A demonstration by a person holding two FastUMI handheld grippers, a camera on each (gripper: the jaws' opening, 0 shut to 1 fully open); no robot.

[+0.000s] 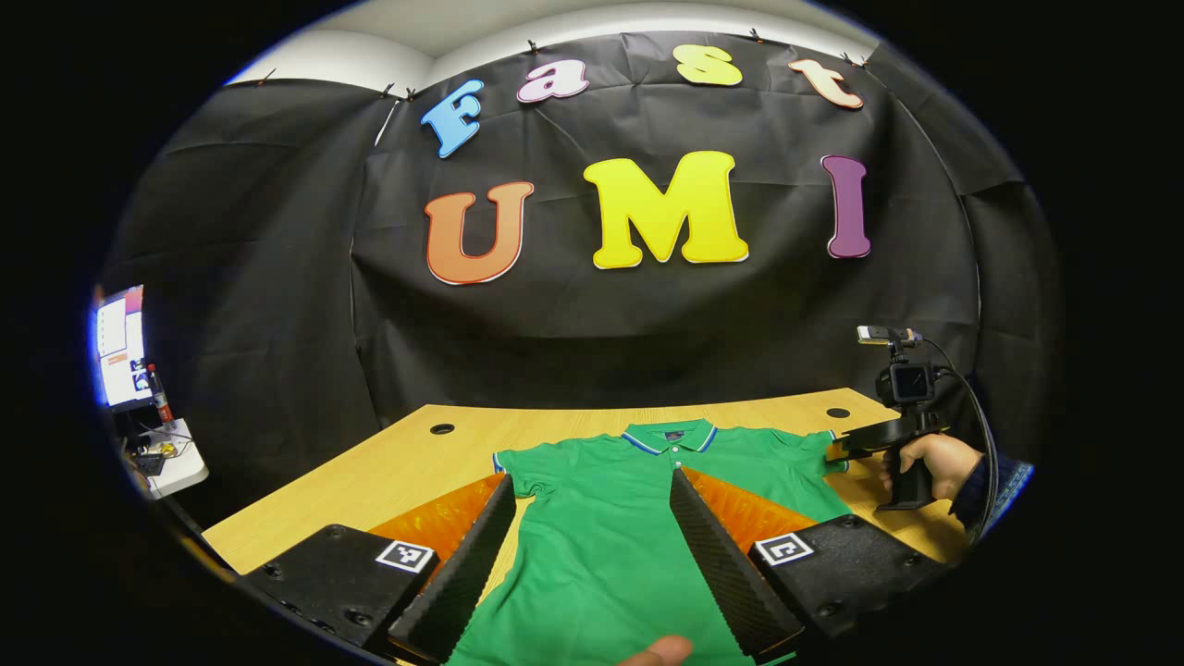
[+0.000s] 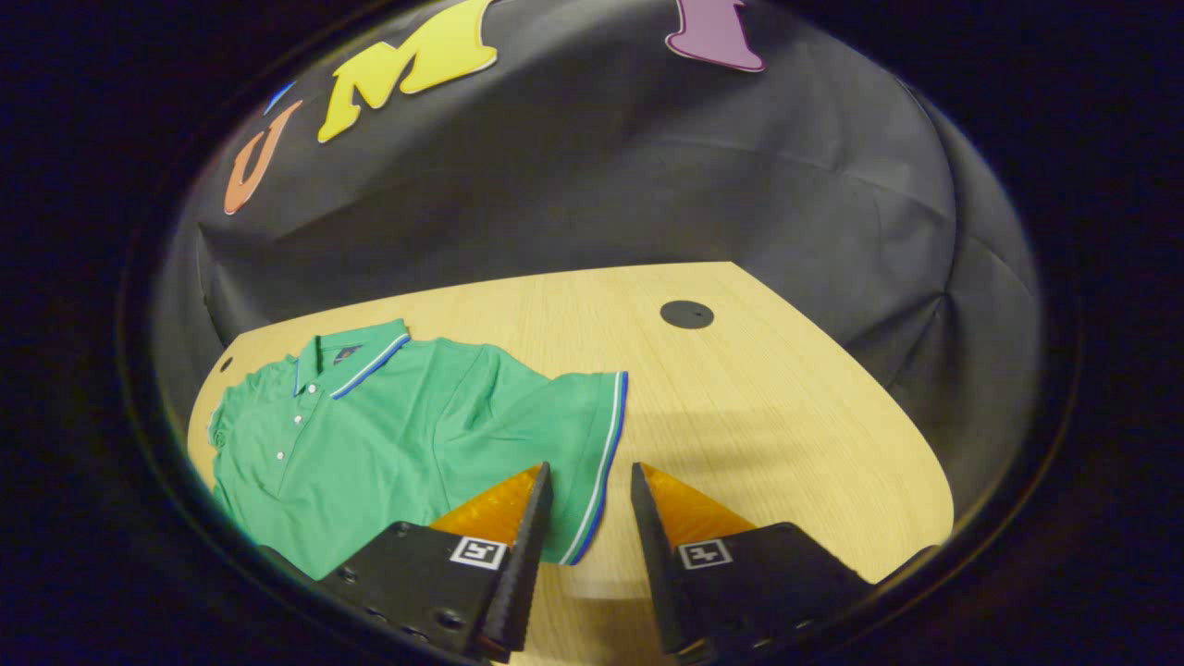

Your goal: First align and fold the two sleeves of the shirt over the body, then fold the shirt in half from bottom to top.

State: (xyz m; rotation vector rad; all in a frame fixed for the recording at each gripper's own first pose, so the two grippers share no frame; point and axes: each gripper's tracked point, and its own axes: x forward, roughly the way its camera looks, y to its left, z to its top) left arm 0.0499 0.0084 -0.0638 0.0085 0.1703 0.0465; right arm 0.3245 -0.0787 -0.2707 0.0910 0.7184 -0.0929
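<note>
The green polo shirt (image 1: pixel 638 518) lies flat and face up on the wooden table (image 1: pixel 388 472), collar toward the black cloth wall and hem toward the person, so its long axis runs straight away from the left gripper (image 1: pixel 592 546). Both short sleeves are spread outward and neither is folded over the body yet, so the task looks to be at its first step. In the right gripper view the striped cuff of one sleeve (image 2: pixel 592 435) lies just ahead of the right gripper (image 2: pixel 587 518), its edge running up between the two parted fingers; they straddle the cuff line but do not press on it, so that gripper is open and holds nothing. The left gripper view shows this same gripper, held in a hand (image 1: pixel 934 462), at the sleeve's outer edge. The left gripper is also spread wide, over the shirt's body and gripping nothing. The right gripper is the nearer one to a sleeve, and the coming move likely turns on closing on that cuff and carrying it inward across the chest.
</note>
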